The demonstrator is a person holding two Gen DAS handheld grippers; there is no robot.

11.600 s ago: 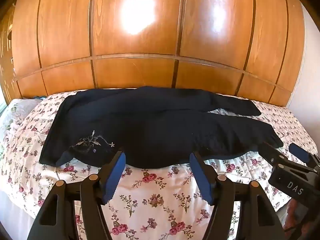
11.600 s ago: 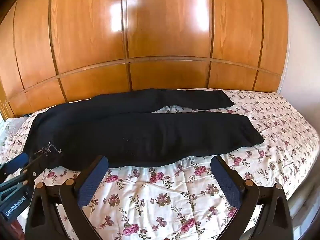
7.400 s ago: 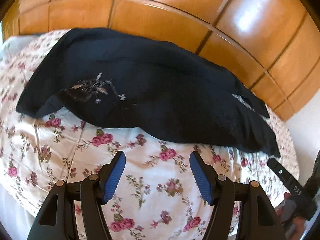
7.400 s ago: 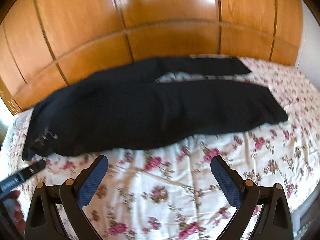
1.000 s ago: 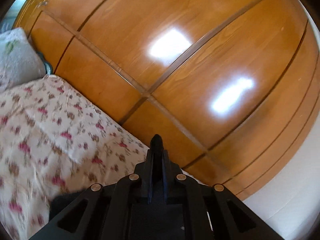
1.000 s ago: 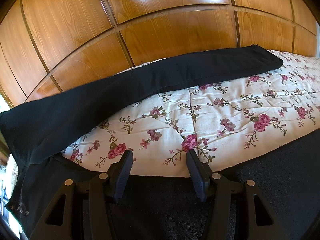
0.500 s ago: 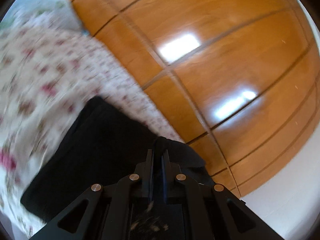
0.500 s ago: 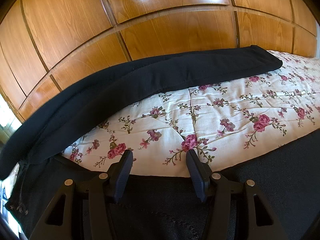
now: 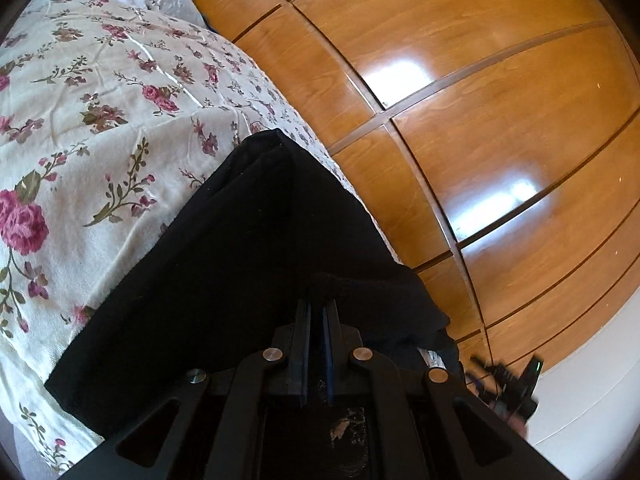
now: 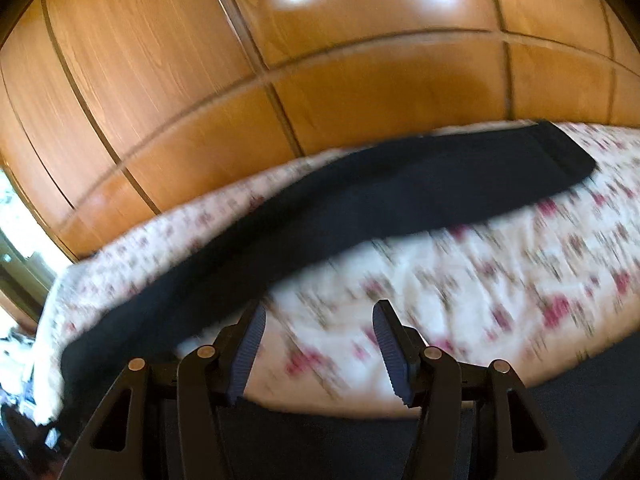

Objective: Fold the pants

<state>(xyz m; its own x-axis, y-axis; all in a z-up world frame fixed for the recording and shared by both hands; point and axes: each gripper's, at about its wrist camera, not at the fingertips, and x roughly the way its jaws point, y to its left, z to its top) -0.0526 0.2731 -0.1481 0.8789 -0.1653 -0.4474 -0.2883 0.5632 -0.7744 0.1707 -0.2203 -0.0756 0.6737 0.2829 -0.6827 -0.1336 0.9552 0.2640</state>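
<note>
So from the left wrist view, the left hand-held gripper [image 9: 316, 312] is clenched tight on a bunched bit of the black pants [image 9: 240, 248], with fabric pinched right between the pads. The rest of that cloth drapes away from it across the flowered bedspread [image 9: 80, 128] toward the far side of the bed, next to the wooden wardrobe [image 9: 500, 120]. It looks like two layers lying one on the other there, so my guess is the lengthwise fold, leg onto leg, is being laid down right about now. You can also just make out the other gripper, blurry, down at the right edge.

Right wrist view is pretty smeared. The right hand-held gripper [image 10: 318, 354] is released, jaws standing apart with nothing in them, just bedspread [image 10: 500, 280] showing in the gap. The pants [image 10: 400, 196] lie as one long dark strip along the far side of the bed, close to the wardrobe [image 10: 320, 60], hem end off to the right. There's dark cloth along the near bottom edge too; can't tell what it is.

Progress-wise I'd say early to middle: legs look about stacked, but the strip is full length. The crosswise folds and some smoothing are all left.
</note>
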